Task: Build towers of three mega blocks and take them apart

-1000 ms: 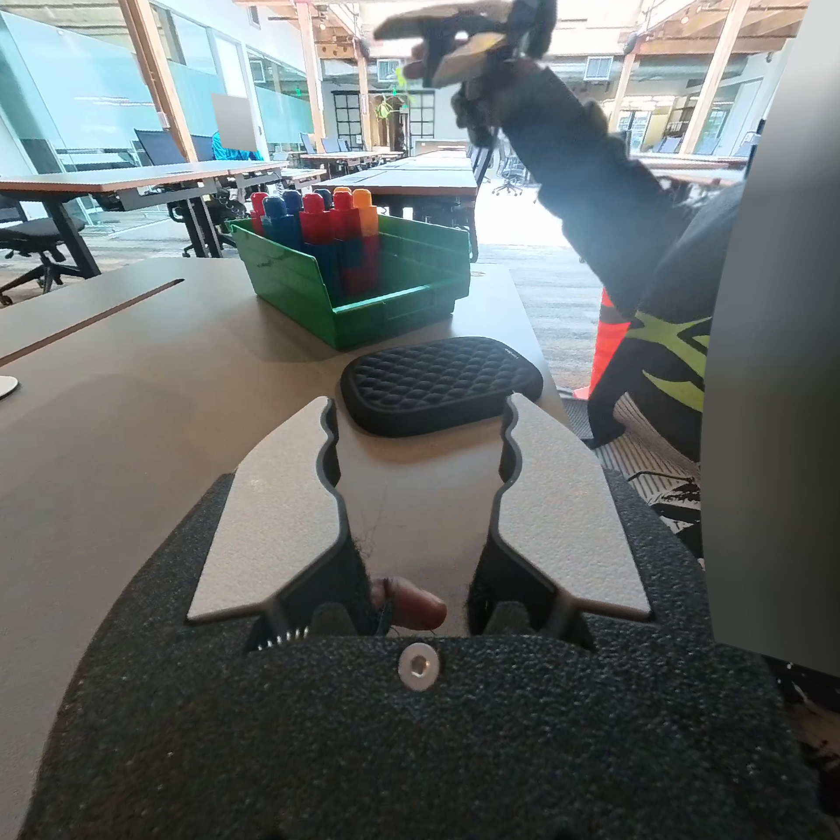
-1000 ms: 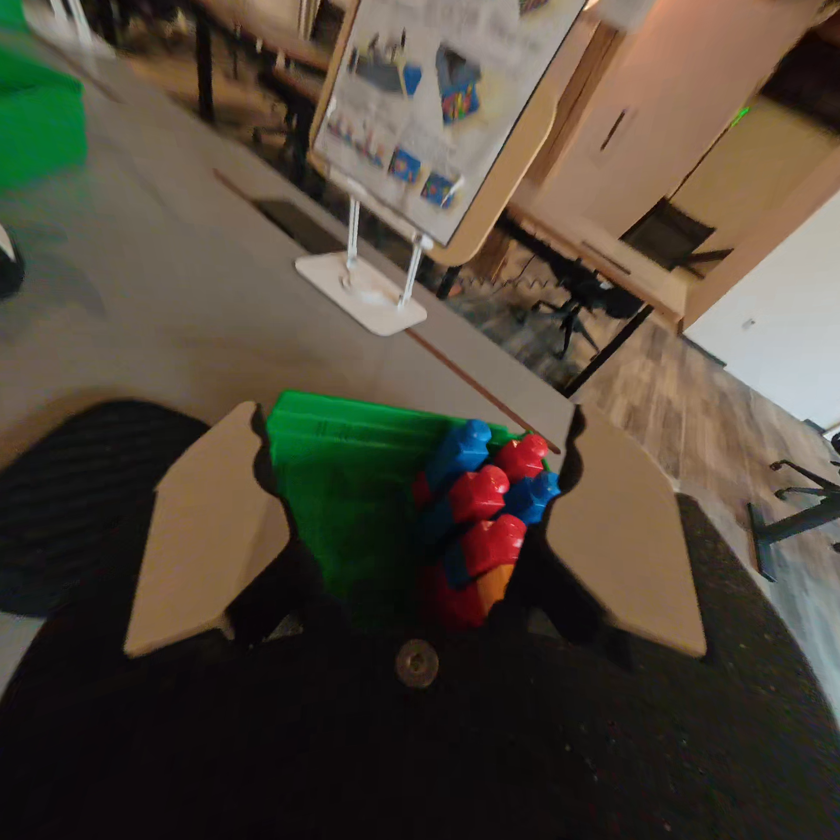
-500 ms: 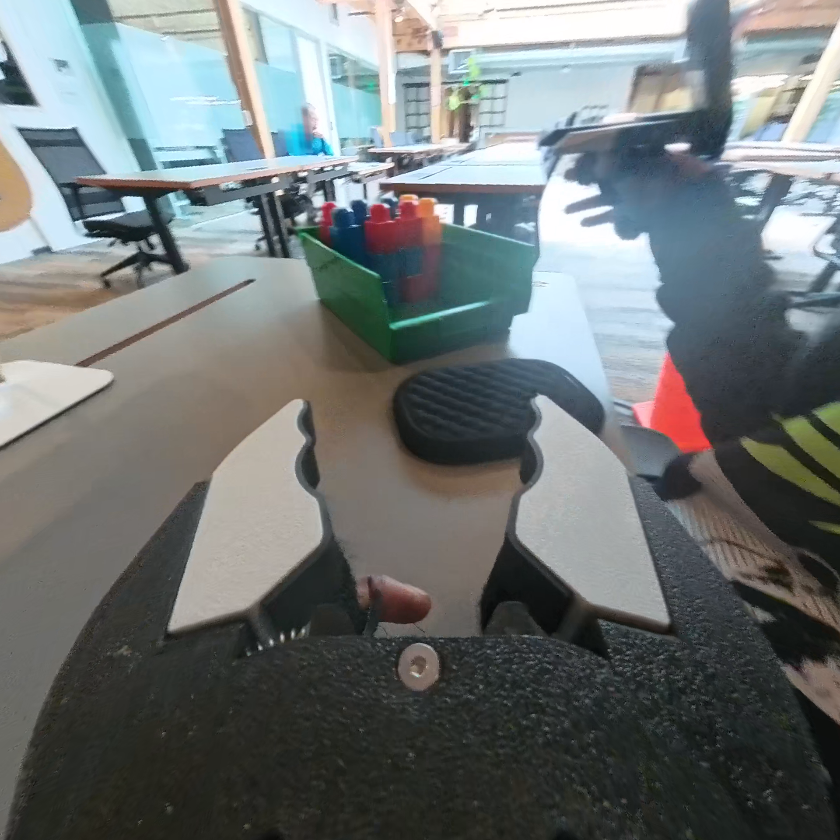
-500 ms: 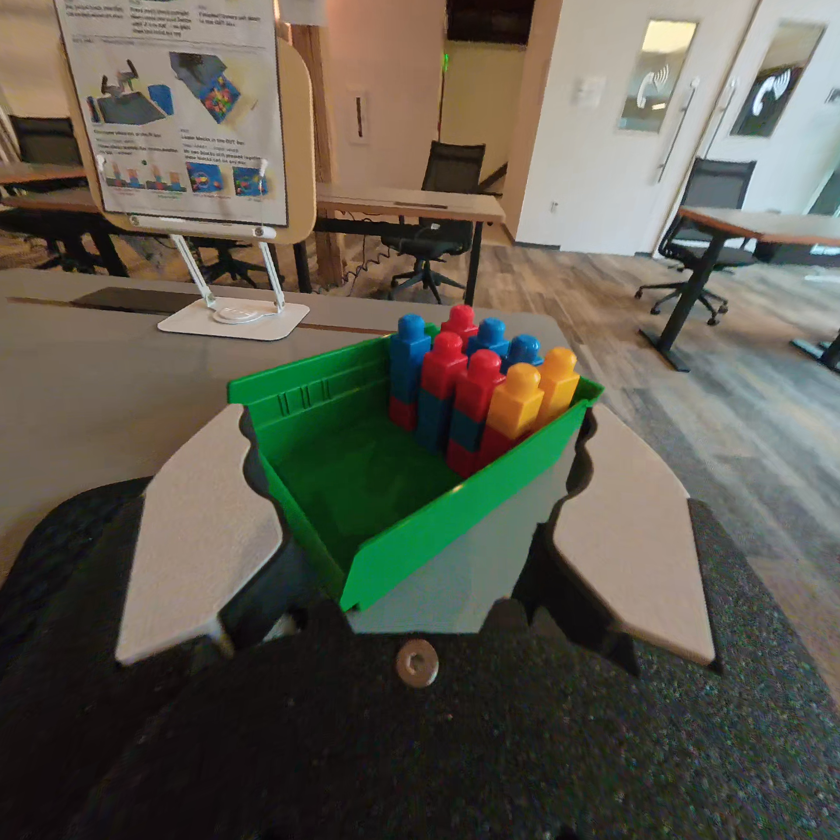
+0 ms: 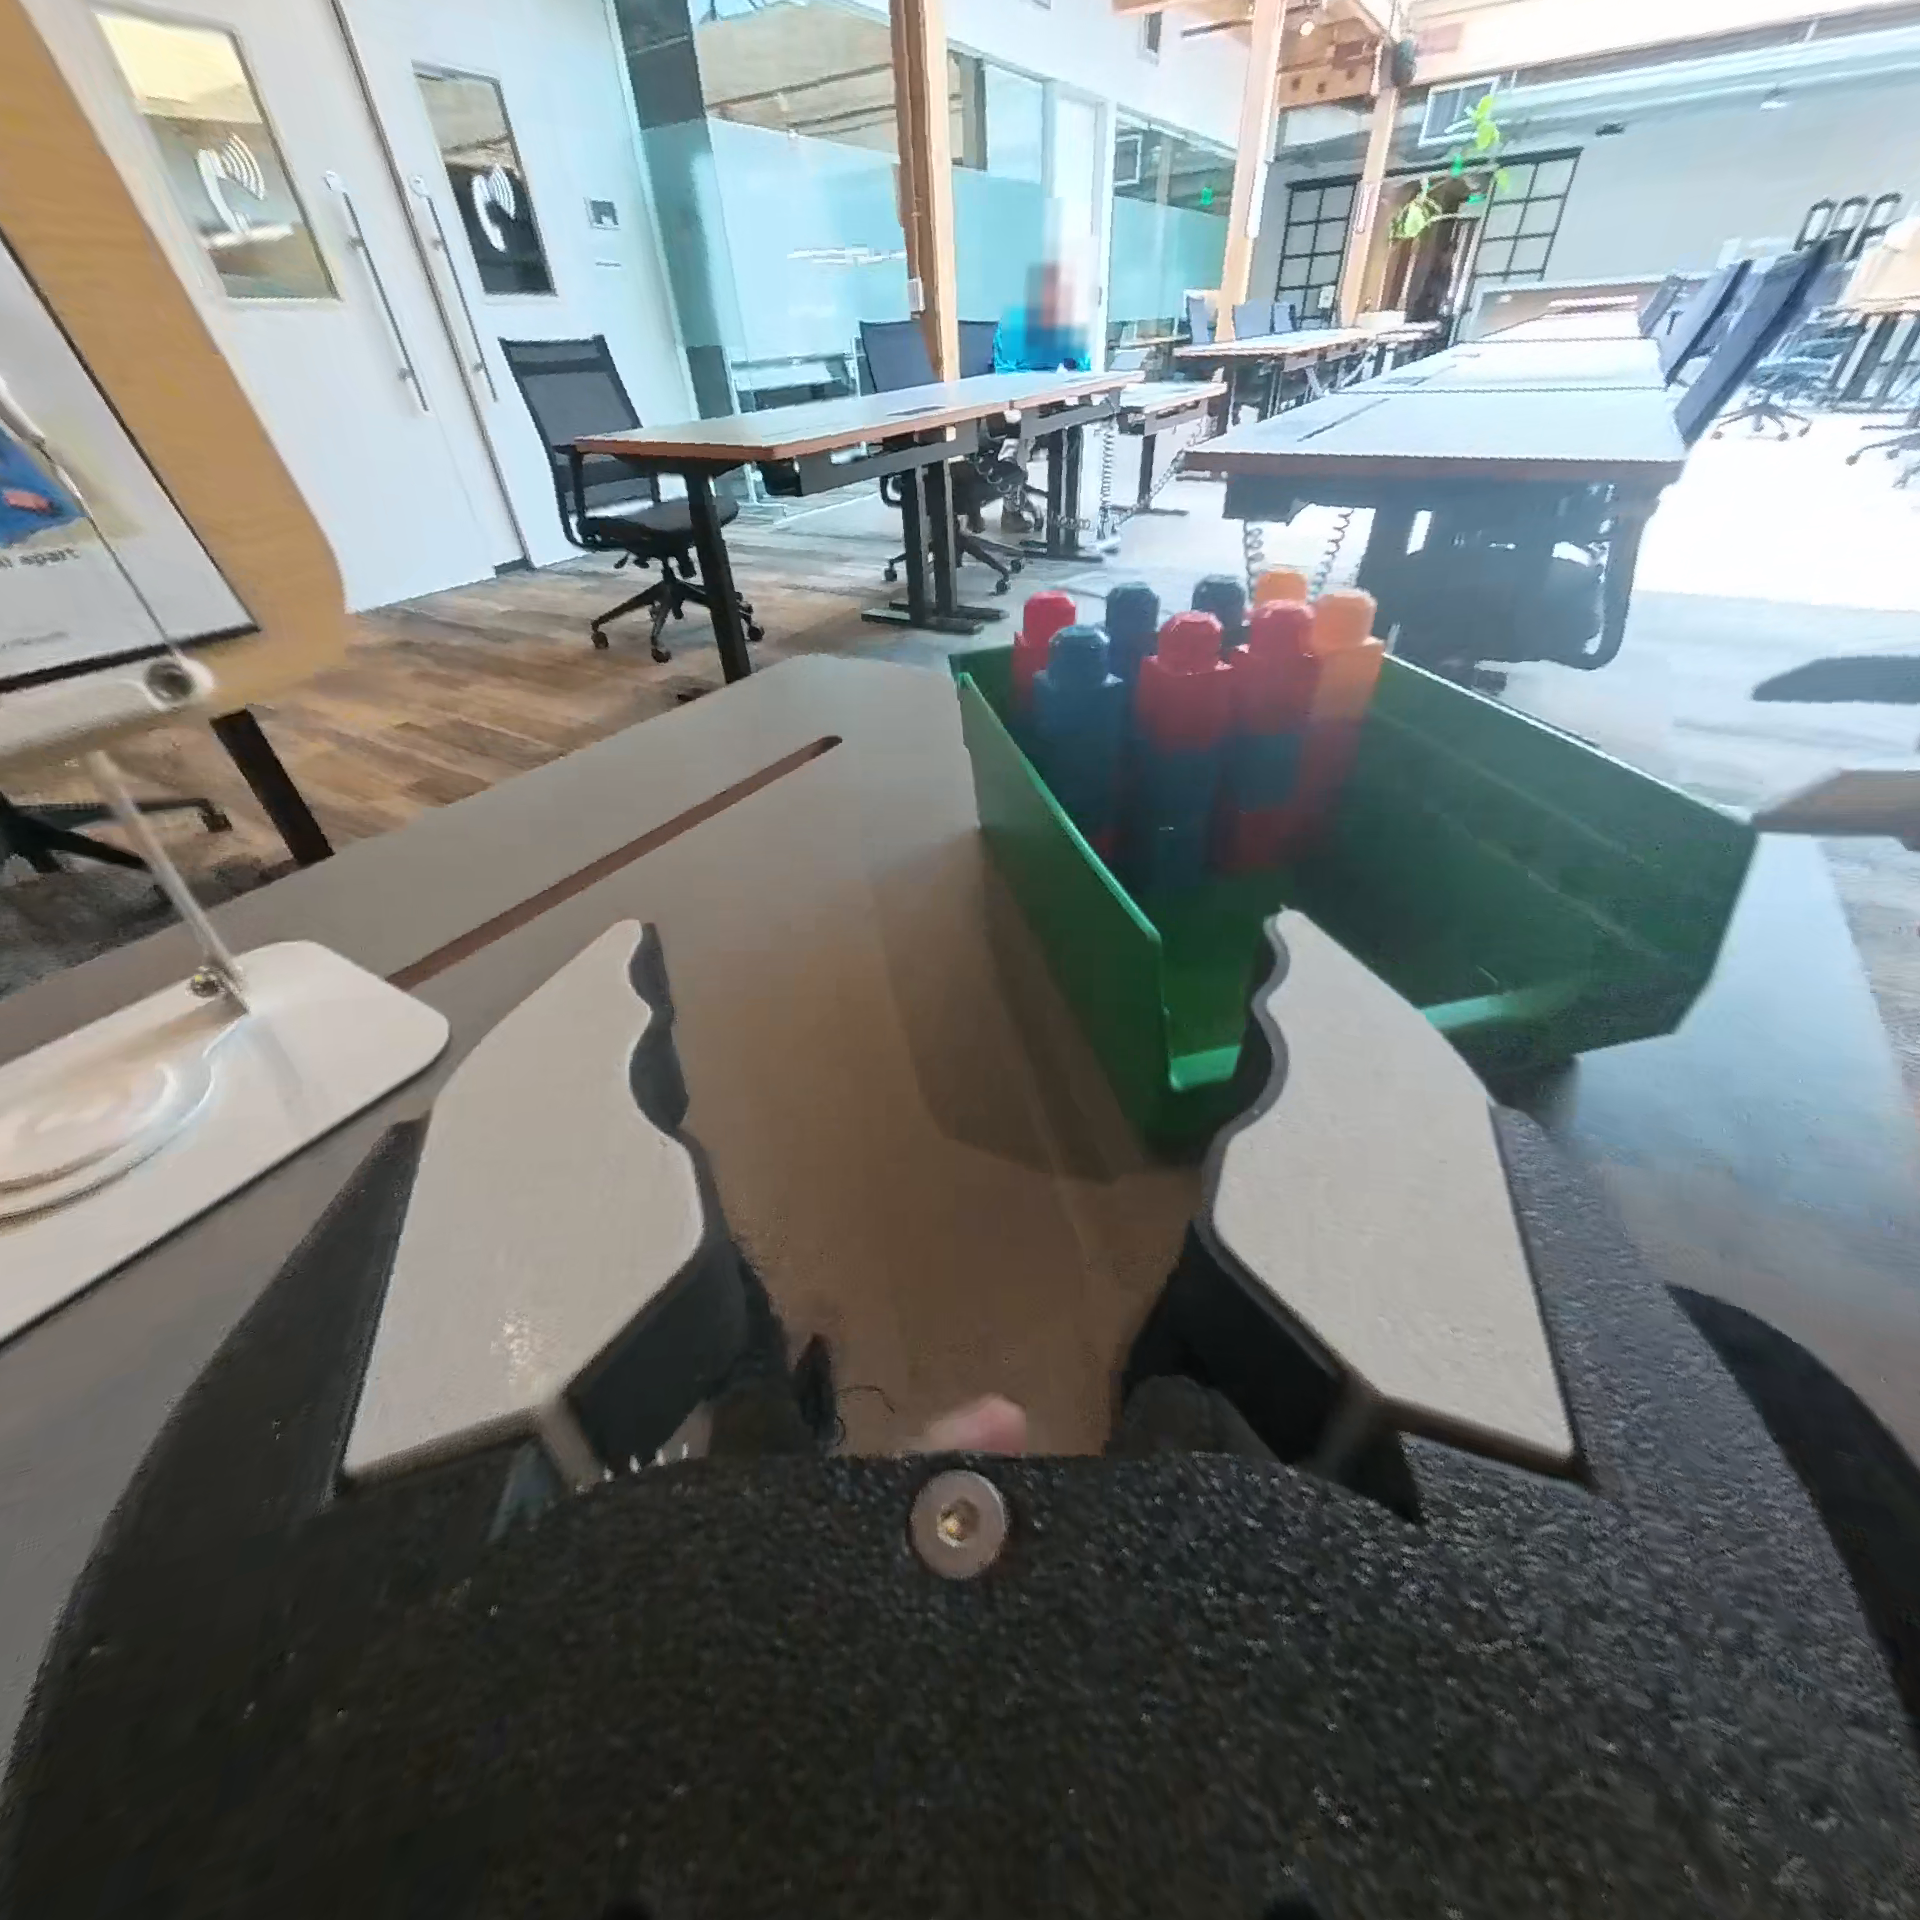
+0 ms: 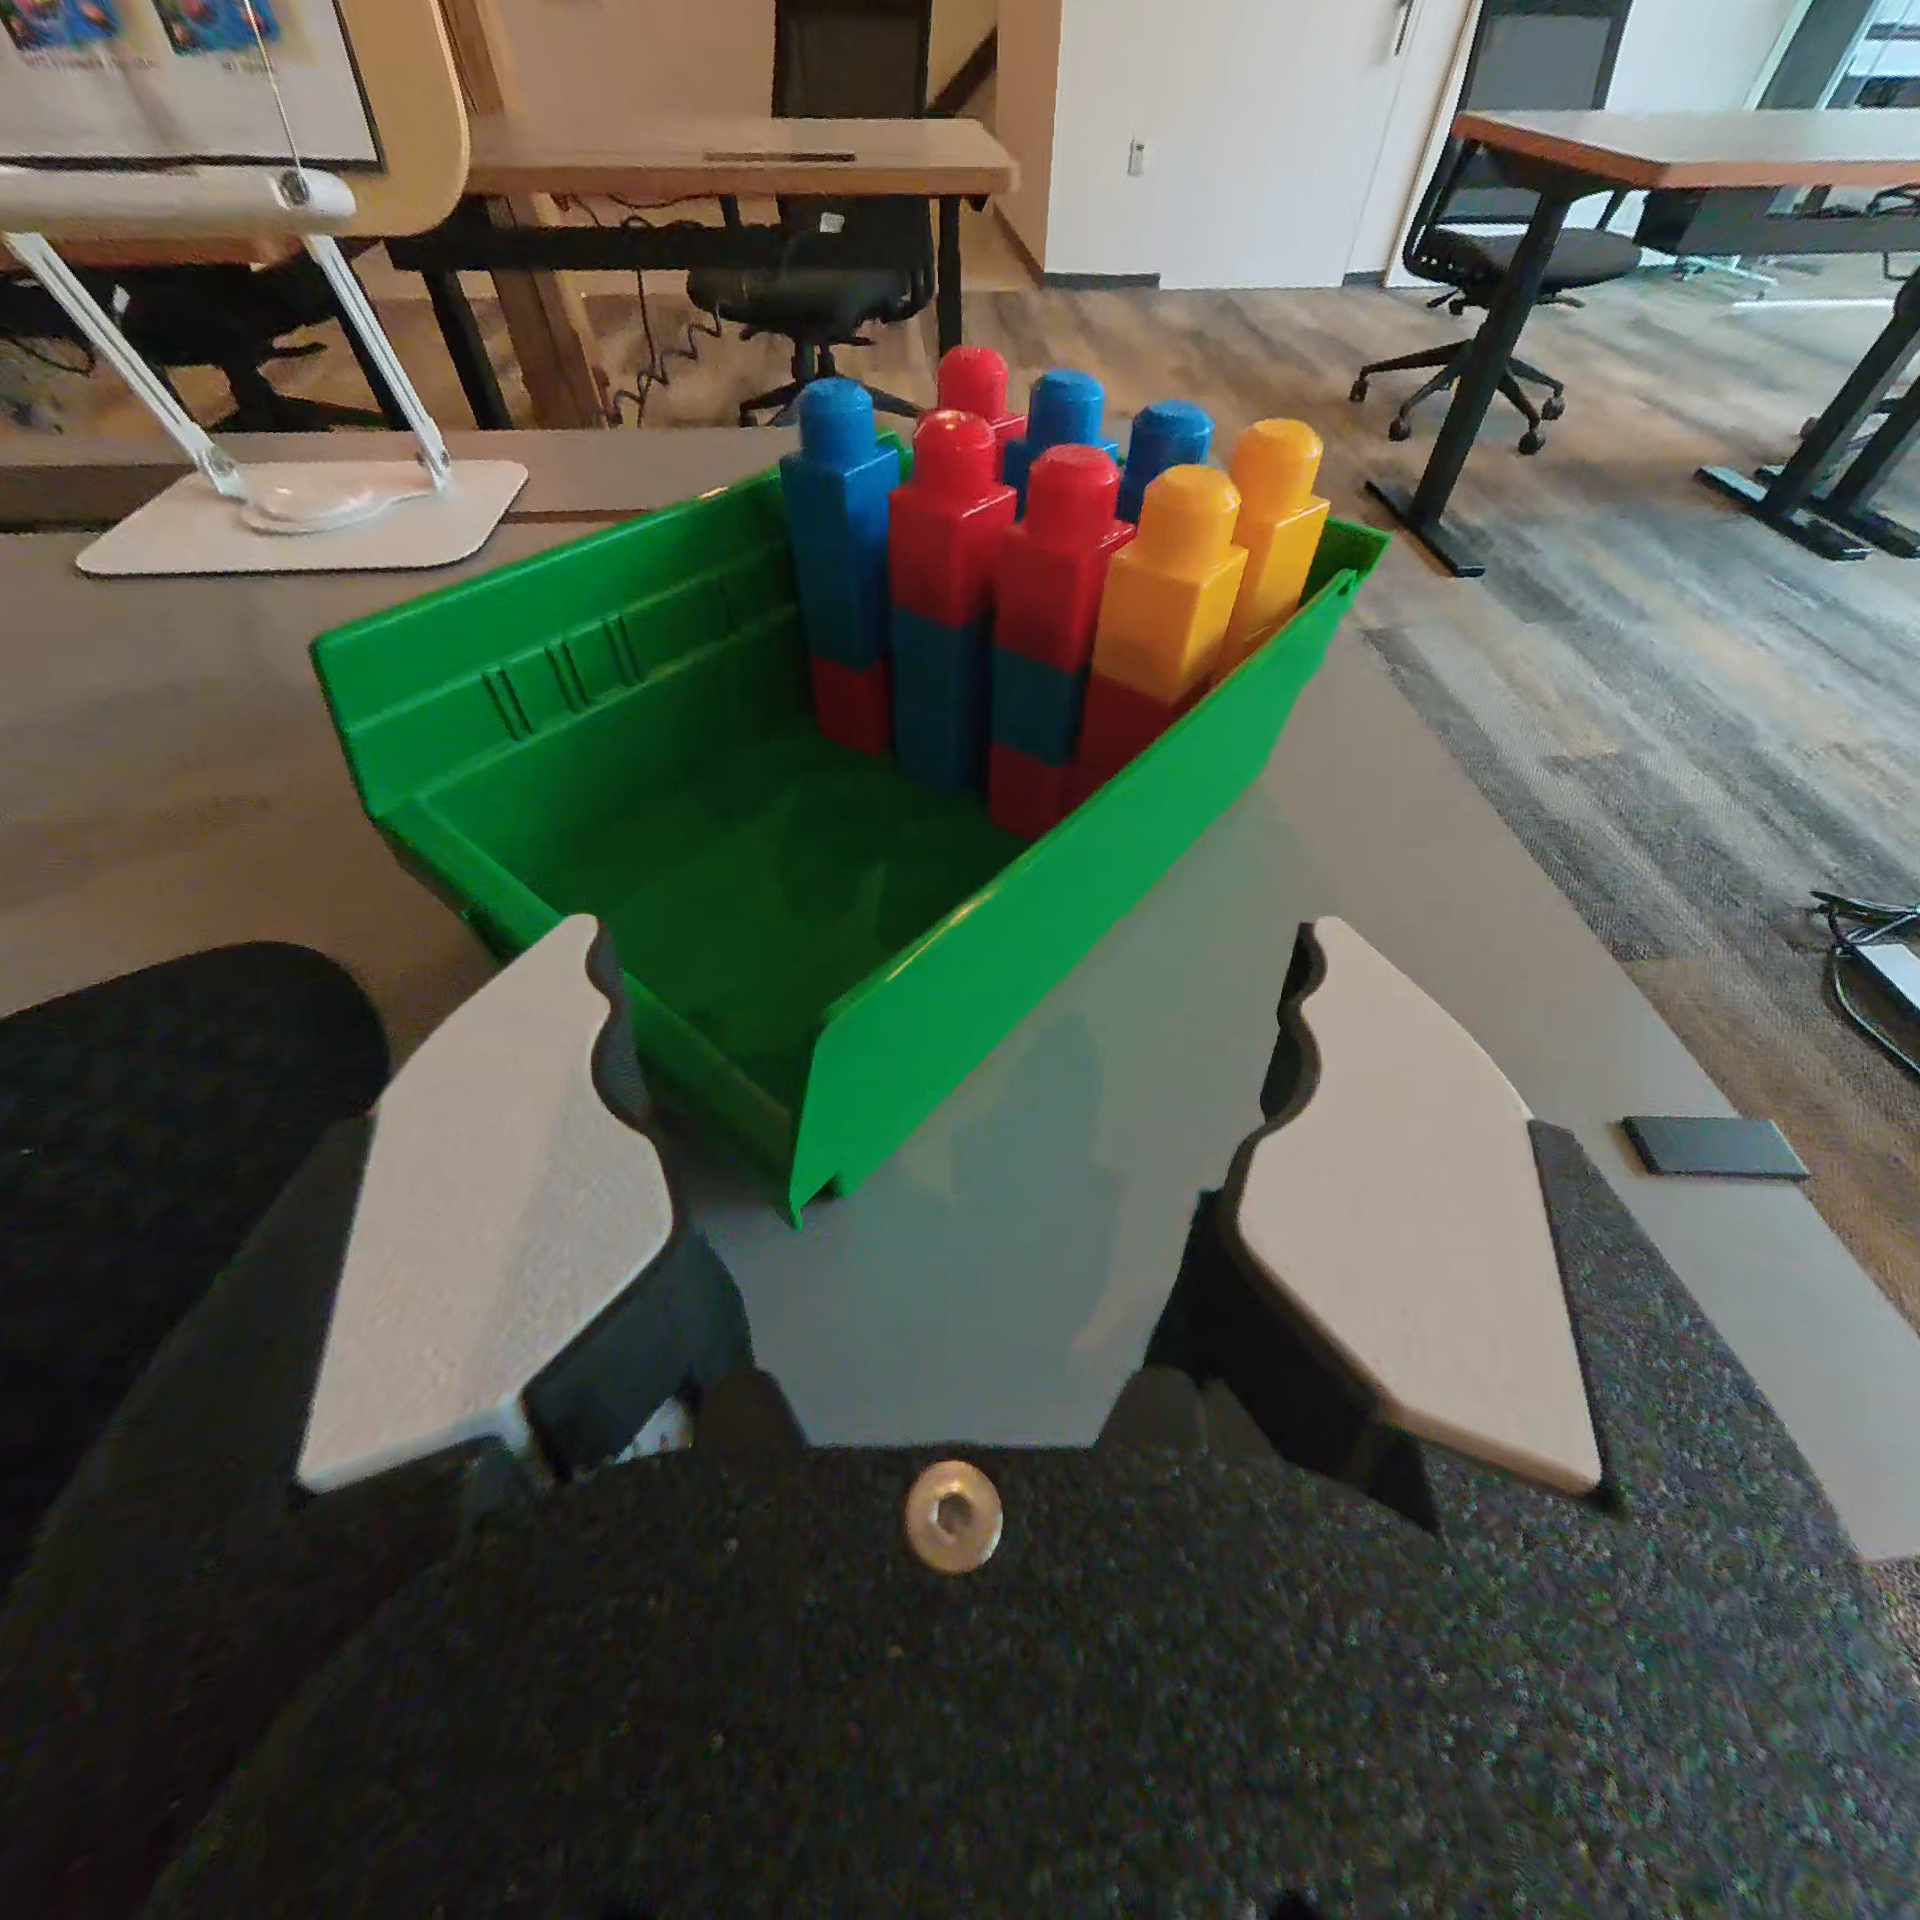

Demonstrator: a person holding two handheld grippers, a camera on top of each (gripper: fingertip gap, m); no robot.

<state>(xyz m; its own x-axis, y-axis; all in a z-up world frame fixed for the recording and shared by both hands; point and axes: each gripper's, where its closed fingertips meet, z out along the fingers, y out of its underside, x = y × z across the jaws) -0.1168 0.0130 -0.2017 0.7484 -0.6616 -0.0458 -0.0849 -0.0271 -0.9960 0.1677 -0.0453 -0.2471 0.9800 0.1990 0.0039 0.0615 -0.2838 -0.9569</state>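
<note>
A green bin [image 6: 582, 675] stands on the grey table and holds several towers of red, blue and orange mega blocks [image 6: 1039, 582] packed upright at its far end. In the left wrist view the bin [image 5: 1070, 914] sits ahead and to the right, with the towers [image 5: 1184, 727] inside. My left gripper [image 5: 961, 977] is open and empty, low over the table beside the bin's near corner. My right gripper [image 6: 951, 987] is open and empty, just short of the bin's near open end.
A white stand base [image 5: 197, 1060] holding a poster board sits at the left; it also shows in the right wrist view [image 6: 301, 520]. A black pad [image 6: 156, 1091] lies to the left of the bin. A small black card [image 6: 1714, 1146] lies near the table's right edge.
Both grippers have swung round and moved closer to the bin. The right one was raised in the air and has come down to face the bin's open end. Both stay open.
</note>
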